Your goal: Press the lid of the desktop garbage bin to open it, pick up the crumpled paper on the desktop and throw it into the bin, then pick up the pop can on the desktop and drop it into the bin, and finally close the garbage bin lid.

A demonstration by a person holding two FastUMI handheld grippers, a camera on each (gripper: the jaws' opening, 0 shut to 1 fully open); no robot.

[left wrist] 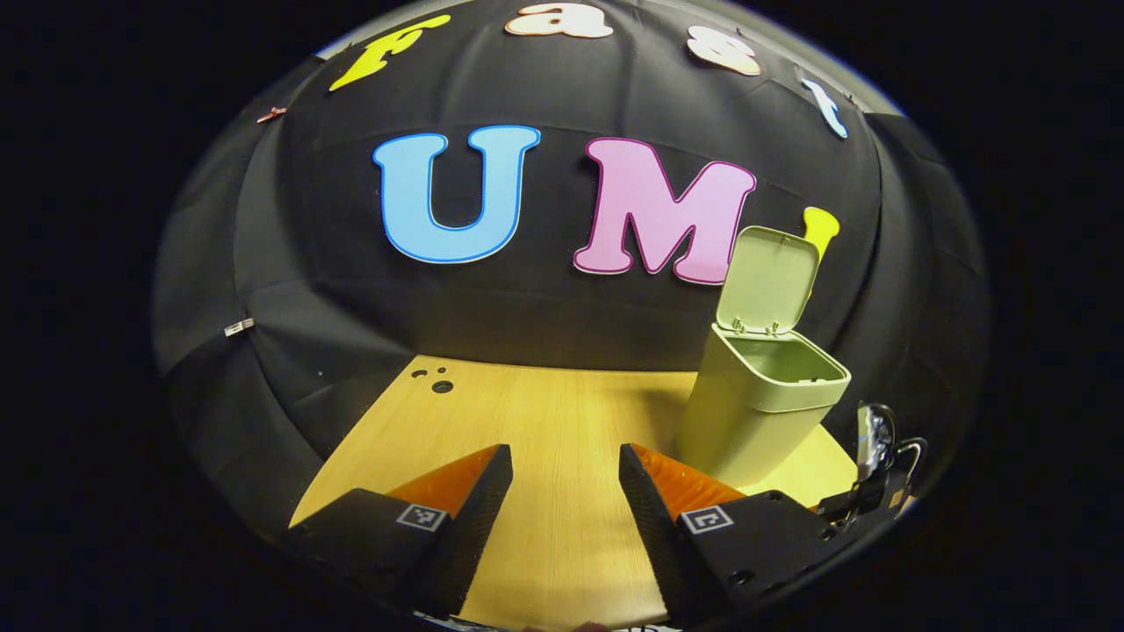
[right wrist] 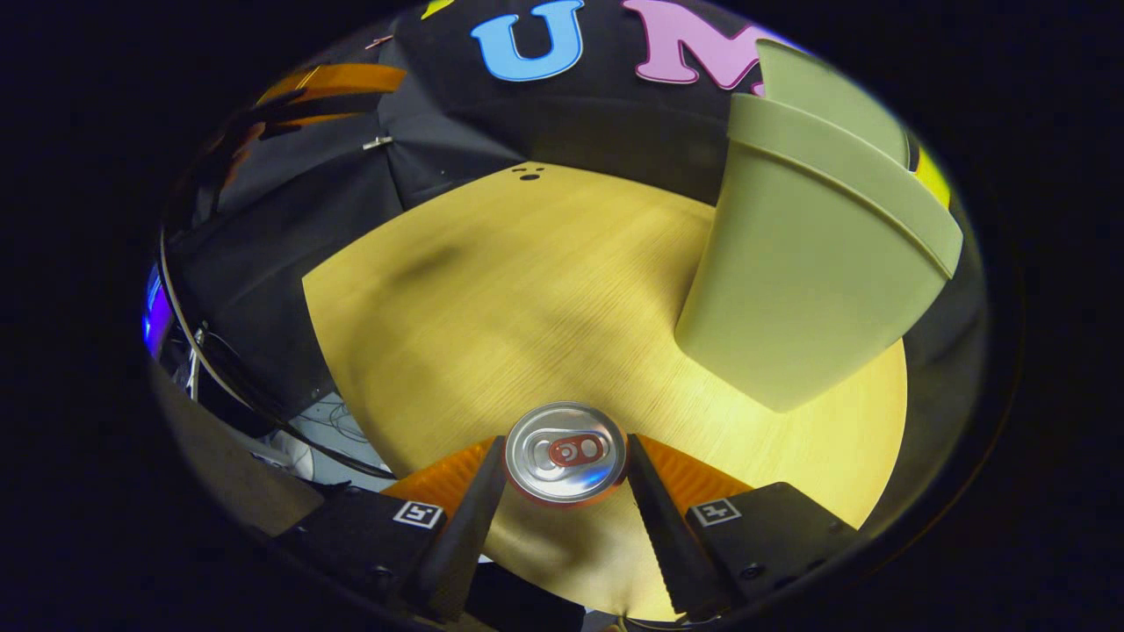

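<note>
Right claw (right wrist: 565,470): my two fingers stand one on each side of the pop can (right wrist: 565,452), flush against its wall as far as I can judge, so I read this as a closed grasp on the can, seen from above with its pull-tab end toward the camera. Whether the can rests on the desk (right wrist: 527,290) or hangs just clear of it, I cannot tell. Left claw (left wrist: 565,478): my fingers are spread wide with nothing between them, poised over bare wood. Garbage bin (left wrist: 757,412): it stands upright at the far right of the desk, its lid (left wrist: 769,279) tipped up and back, mouth exposed. I see no crumpled paper on the desk, so I judge that item disposed of. Step in hand: carrying the can to the bin. My next move calls for lifting the can above the rim, centring it over the mouth, then releasing; closing the lid is not yet done.
</note>
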